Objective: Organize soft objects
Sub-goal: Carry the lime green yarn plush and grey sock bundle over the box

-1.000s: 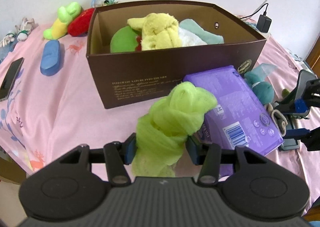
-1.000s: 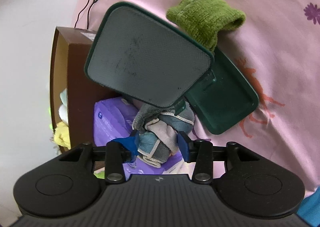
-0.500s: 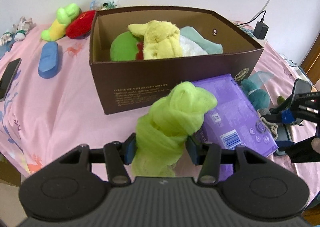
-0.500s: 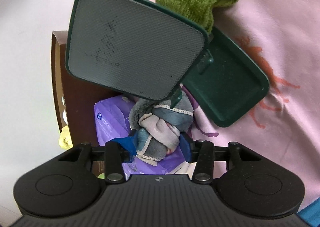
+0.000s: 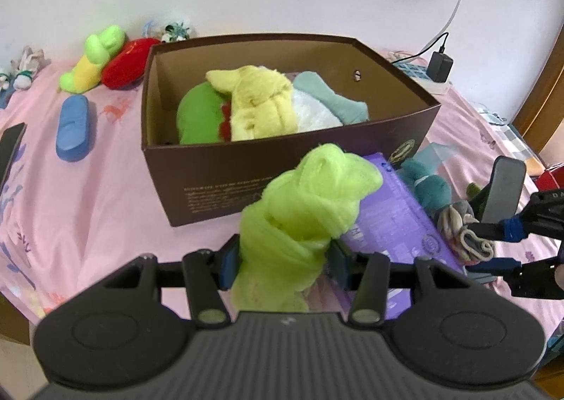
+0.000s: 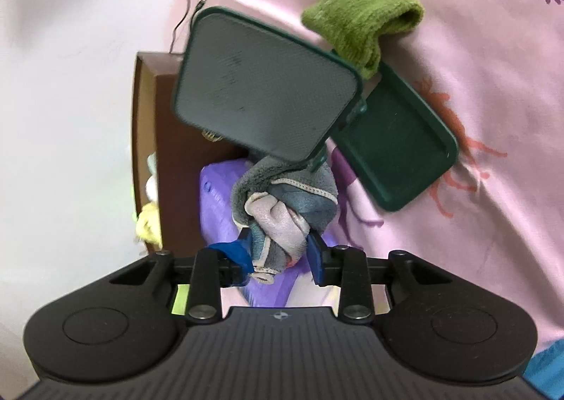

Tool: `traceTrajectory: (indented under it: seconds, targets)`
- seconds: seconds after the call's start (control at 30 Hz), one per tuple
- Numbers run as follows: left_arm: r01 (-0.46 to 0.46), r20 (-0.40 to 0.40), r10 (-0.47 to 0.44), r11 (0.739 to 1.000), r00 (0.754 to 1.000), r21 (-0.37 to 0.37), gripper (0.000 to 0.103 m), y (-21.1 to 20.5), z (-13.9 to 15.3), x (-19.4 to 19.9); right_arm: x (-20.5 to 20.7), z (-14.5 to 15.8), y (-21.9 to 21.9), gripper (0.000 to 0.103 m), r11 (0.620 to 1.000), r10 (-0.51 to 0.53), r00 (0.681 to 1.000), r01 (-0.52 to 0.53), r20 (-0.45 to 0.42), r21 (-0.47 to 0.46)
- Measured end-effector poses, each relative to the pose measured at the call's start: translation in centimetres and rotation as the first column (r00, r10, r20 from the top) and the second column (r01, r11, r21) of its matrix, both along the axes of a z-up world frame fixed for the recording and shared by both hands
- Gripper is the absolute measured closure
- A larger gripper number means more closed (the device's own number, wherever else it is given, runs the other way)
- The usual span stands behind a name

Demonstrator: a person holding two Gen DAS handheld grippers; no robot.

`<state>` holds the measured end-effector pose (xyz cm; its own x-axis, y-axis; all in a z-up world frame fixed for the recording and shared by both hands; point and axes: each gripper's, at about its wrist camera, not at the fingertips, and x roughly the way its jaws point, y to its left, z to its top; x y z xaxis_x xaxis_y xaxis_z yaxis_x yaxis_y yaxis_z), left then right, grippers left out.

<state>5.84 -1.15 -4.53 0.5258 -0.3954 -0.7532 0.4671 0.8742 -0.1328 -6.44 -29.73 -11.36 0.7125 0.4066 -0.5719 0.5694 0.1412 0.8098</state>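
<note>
Ahead of and above the left gripper (image 5: 282, 255): the box (image 5: 275, 167), open top, long side facing, soft toys already inside. Clamped between the left jaws, a green cloth (image 5: 306, 209), bunched and upright. Off to the right, level with the box's near corner: the right gripper (image 6: 280, 252), pinched on a grey sock bundle (image 6: 285, 202). Left one probably nearer the opening.

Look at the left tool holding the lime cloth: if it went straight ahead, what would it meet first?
Probably the near wall of the brown box, just ahead of the left tool and its lime cloth. Depth is unclear, so it could clear the rim.
</note>
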Motion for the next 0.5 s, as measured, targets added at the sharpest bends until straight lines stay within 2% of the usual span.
traceTrajectory:
  seconds: [0.27,0.5]
  targets:
    - [0.008,-0.015,-0.009,0.999,1.0,-0.036,0.052,-0.1,0.8,-0.4,-0.5,3.7,1.0,0.088,0.99,0.123,0.99,-0.118,0.063,-0.082]
    - [0.019,0.02,-0.017,0.996,1.0,-0.083,0.052,-0.2,2.9,-1.1,0.4,6.8,2.5,0.088,0.957,0.239,0.958,-0.205,0.156,-0.207]
